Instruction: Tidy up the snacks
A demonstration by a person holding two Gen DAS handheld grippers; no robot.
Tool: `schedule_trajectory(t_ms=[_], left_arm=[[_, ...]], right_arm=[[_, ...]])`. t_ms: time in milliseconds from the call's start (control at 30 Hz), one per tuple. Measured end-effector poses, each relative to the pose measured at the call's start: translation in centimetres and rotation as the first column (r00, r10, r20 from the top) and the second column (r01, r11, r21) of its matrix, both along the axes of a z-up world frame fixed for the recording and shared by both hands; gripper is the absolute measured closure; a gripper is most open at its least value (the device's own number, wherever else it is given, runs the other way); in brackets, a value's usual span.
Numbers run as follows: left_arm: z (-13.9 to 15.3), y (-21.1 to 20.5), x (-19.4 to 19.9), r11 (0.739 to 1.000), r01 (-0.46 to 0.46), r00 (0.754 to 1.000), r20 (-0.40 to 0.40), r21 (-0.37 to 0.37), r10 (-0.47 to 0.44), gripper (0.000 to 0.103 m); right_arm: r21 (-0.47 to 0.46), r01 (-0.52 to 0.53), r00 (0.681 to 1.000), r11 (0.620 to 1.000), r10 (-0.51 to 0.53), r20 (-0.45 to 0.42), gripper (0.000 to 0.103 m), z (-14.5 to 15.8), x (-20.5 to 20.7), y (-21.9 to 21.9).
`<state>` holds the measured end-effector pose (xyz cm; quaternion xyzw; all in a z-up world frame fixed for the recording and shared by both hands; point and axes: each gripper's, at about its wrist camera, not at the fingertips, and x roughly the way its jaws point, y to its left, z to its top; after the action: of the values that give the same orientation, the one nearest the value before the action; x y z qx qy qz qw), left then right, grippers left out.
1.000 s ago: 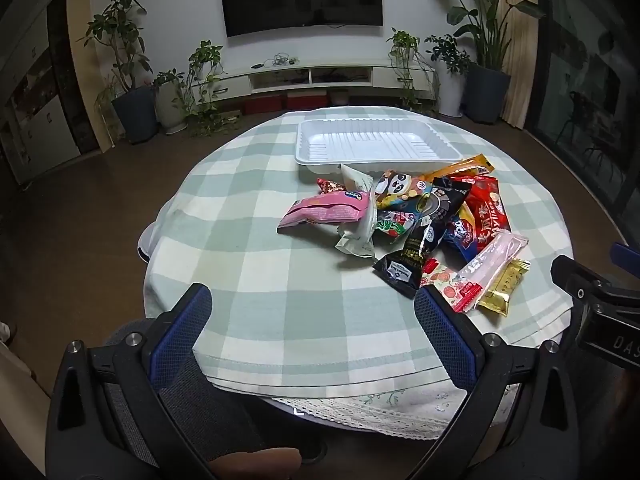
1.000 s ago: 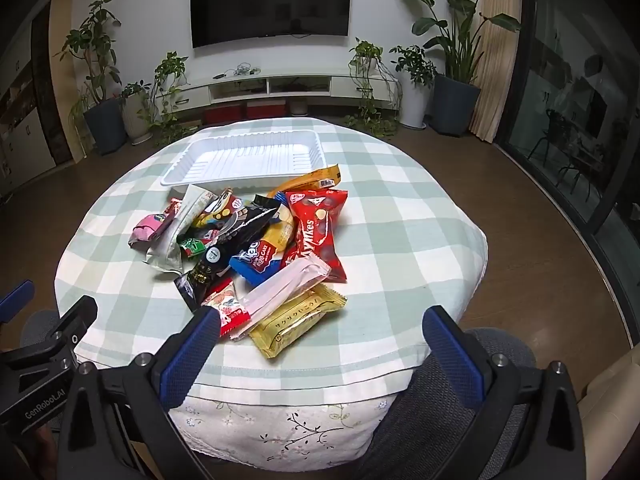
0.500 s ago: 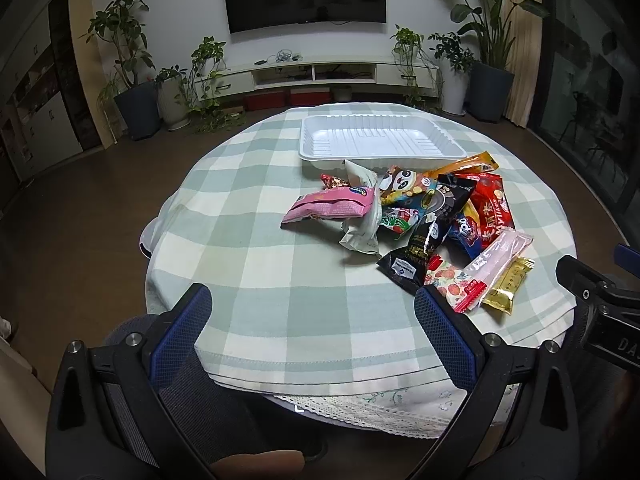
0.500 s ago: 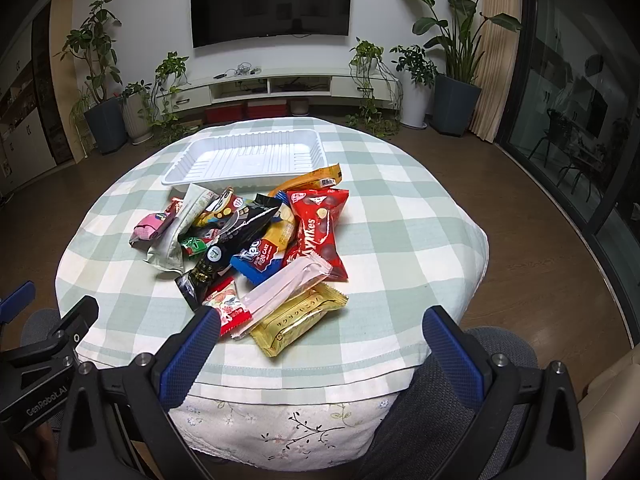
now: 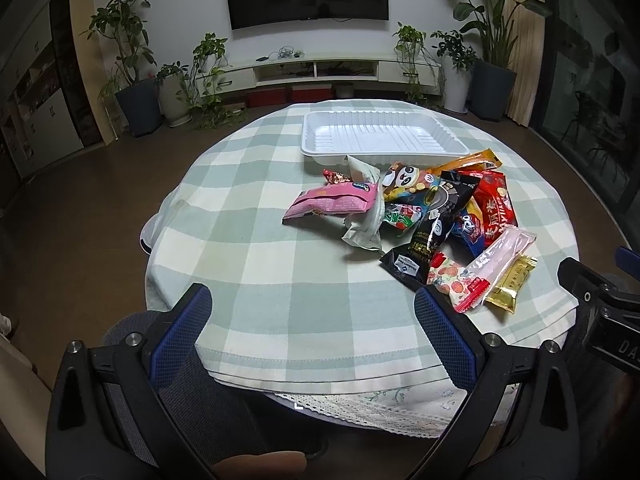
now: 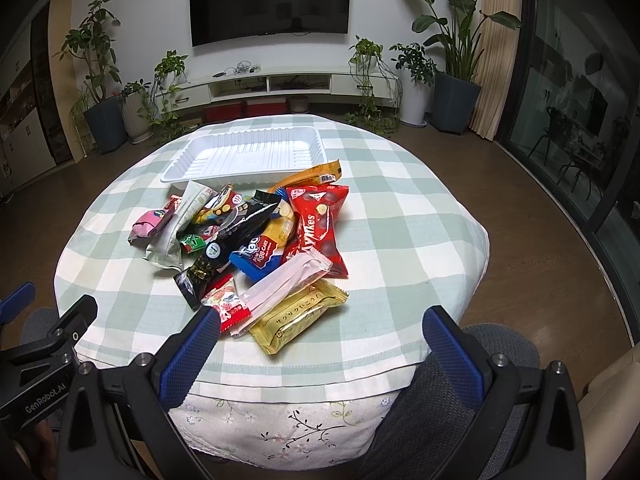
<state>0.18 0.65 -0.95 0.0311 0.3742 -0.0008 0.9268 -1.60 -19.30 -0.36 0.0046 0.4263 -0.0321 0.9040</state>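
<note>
A pile of snack packets lies mid-table: a pink packet [image 5: 332, 202], a black packet [image 5: 430, 228], a red Mylikes bag [image 6: 322, 224], a blue Tipo packet [image 6: 258, 258], a pale pink stick packet [image 6: 286, 284] and a gold packet [image 6: 300, 316]. An empty white tray [image 5: 380, 138] sits behind the pile; it also shows in the right wrist view [image 6: 248, 156]. My left gripper [image 5: 312, 304] is open and empty above the table's near edge. My right gripper [image 6: 320, 322] is open and empty, its left finger close above the gold and strawberry packets.
The round table wears a green-checked cloth [image 5: 248, 248]. A grey chair seat [image 6: 472, 400] is under the grippers. Potted plants [image 6: 456, 76], a TV console [image 6: 280, 84] and glass doors [image 6: 580, 120] ring the room.
Both grippers have moved slightly forward towards the table and the snack pile. Both stay open. No snack has moved.
</note>
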Motion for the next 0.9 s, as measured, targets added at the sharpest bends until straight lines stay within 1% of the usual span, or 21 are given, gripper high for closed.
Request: schedule_trajectory(t_ms=[333,367,900], left_arm=[[-0.18,0.03,0.03,1.0,-0.003,1.0,-0.004,0.0,0.003,0.0],[-0.2,0.04,0.01,1.0,-0.003,1.0,-0.004,-0.001,0.003,0.0],[-0.26,0.03,0.03,1.0,-0.002,1.0,-0.006,0.0,0.002,0.0]], right_arm=[[0.001,0.0,1.0,1.0,0.0,-0.002,0.0,-0.1,0.01,0.0],[0.001,0.0,1.0,1.0,0.0,-0.002,0.0,-0.53,-0.5,-0.01],[0.001,0.0,1.0,1.0,0.0,-0.005,0.0,-0.3,-0.05,-0.02]])
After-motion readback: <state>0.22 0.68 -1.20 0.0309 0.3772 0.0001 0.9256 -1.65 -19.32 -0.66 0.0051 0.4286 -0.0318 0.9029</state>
